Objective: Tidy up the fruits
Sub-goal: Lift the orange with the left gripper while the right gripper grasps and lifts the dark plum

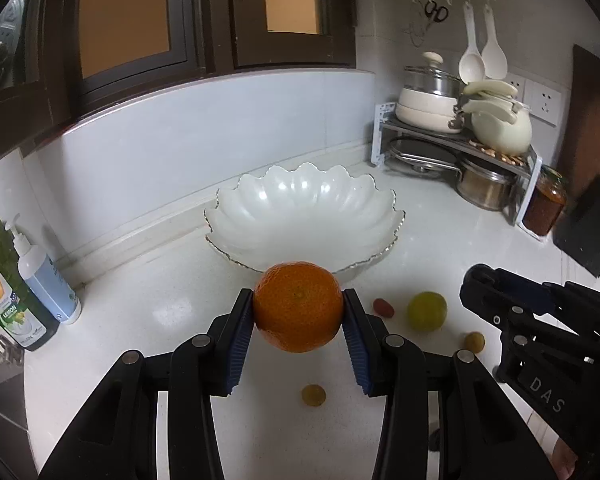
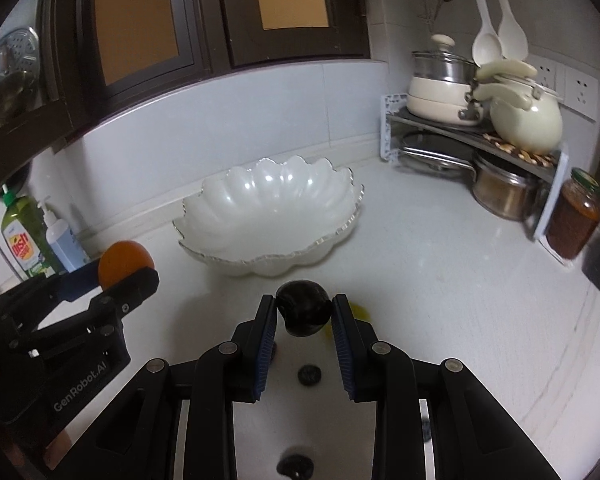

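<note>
My left gripper point(image 1: 298, 307) is shut on an orange mandarin point(image 1: 298, 306), held above the white counter in front of the scalloped white bowl point(image 1: 260, 236). In the right wrist view my right gripper point(image 2: 303, 312) is shut on a dark plum point(image 2: 303, 312), also just short of the bowl point(image 2: 228, 236). The left gripper point(image 2: 116, 280) with its mandarin point(image 2: 122, 260) shows at the left of that view. The right gripper's side shows at the right of the left wrist view. On the counter lie a green lime point(image 1: 427, 311), a small red fruit point(image 1: 383, 307) and two small yellowish fruits point(image 1: 313, 395).
Dish soap bottles point(image 1: 4, 300) stand at the left by a sink edge. A corner rack point(image 1: 456, 144) with pots and a kettle stands at the back right, a jar point(image 1: 546, 204) beside it. Dark small fruits point(image 2: 309, 374) lie under the right gripper.
</note>
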{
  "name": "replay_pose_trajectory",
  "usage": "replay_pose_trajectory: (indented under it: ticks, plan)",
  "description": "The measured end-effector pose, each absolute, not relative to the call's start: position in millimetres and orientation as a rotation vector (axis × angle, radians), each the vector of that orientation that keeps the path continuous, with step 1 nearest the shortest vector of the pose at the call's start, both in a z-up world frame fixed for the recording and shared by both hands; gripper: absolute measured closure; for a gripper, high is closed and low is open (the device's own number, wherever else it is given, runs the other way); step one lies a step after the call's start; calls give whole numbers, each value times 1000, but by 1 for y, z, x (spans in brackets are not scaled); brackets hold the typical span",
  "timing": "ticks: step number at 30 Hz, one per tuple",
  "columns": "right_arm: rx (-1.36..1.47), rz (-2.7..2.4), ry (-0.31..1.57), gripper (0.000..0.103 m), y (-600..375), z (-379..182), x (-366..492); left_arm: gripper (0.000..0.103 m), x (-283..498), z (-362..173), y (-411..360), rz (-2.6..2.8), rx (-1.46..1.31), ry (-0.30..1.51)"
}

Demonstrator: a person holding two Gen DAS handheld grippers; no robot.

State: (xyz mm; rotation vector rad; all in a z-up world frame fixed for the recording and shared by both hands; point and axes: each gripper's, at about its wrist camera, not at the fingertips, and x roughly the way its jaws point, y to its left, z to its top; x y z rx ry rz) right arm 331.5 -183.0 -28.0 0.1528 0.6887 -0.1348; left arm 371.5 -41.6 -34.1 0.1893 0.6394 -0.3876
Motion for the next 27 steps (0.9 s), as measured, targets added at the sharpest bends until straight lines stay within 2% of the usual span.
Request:
replay_pose_trajectory:
  ticks: [15,27]
  plan:
    - [81,-28,655,73,-206,-2,390,60,404,-11,-57,-280,160,635]
    - [48,0,695,73,-208,0,439,60,448,-5,-68,-263,145,697]
